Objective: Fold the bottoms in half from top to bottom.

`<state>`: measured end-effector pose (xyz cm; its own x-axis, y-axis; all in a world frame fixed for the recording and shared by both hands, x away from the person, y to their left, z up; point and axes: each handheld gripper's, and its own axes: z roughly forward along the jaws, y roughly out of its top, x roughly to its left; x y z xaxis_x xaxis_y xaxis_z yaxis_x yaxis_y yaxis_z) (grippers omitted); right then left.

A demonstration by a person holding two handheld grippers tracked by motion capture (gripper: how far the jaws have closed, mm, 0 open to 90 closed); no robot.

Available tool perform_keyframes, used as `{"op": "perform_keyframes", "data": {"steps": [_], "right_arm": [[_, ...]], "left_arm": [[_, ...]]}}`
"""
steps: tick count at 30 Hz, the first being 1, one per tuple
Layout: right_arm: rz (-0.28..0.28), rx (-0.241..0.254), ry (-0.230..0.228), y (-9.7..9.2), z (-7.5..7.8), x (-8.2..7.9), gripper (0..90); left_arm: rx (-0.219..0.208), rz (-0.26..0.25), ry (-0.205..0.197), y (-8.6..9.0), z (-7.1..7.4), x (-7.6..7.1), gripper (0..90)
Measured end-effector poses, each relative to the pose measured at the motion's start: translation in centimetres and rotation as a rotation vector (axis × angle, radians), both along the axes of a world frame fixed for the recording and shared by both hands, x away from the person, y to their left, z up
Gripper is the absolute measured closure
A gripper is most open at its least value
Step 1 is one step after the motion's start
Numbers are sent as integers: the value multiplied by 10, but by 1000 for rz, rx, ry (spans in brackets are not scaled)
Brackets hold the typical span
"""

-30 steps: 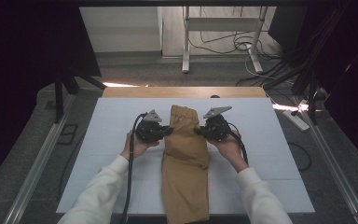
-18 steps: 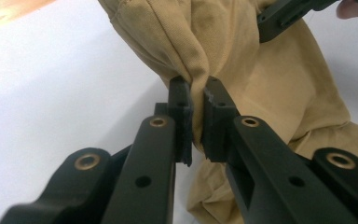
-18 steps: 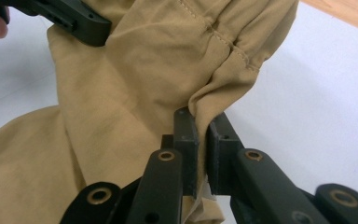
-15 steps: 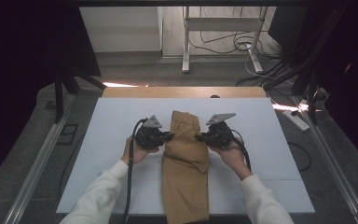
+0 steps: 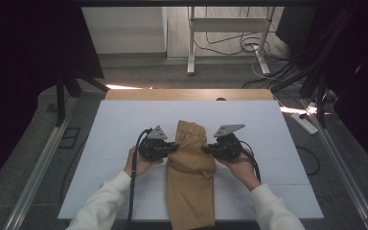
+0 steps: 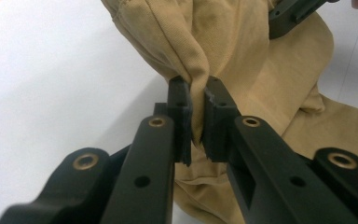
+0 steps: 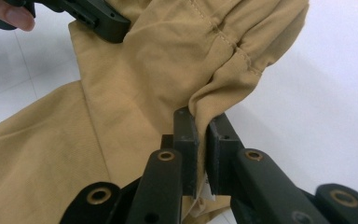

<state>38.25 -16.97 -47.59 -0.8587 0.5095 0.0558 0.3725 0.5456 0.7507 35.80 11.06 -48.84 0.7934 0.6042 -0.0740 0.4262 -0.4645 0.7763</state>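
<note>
I have a tan garment (image 5: pixel 190 179) lying lengthwise down the middle of the white desk (image 5: pixel 105 139), its near end reaching the edge closest to me and its far end bunched up between my hands. My left claw (image 5: pixel 172 147) is pinching the garment's left edge: in the left gripper view a fold of tan cloth (image 6: pixel 186 70) drops straight down between my two black pads (image 6: pixel 182 119), which are pressed onto it with just the fabric between them. My right claw (image 5: pixel 207 149) is doing the same on the opposite edge (a seamed, gathered hem, by the look of the stitching), and in the right gripper view that gathered edge (image 7: pixel 214 98) is caught between the pads (image 7: pixel 186 140). The two claws face each other across the cloth, which rises in a soft hump between them. My white sleeves (image 5: pixel 105 201) come in from the bottom of the high view.
</note>
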Motion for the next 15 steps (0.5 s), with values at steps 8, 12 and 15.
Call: {"op": "perform_keyframes", "data": {"steps": [8, 12, 15], "right_arm": [[6, 1, 2, 0, 0, -2, 839], [8, 5, 2, 0, 1, -5, 838], [12, 4, 3, 0, 2, -10, 839]], "left_arm": [[-3, -2, 2, 1, -2, -1, 822], [-2, -5, -1, 1, -1, -5, 823], [-5, -5, 3, 1, -1, -10, 822]]}}
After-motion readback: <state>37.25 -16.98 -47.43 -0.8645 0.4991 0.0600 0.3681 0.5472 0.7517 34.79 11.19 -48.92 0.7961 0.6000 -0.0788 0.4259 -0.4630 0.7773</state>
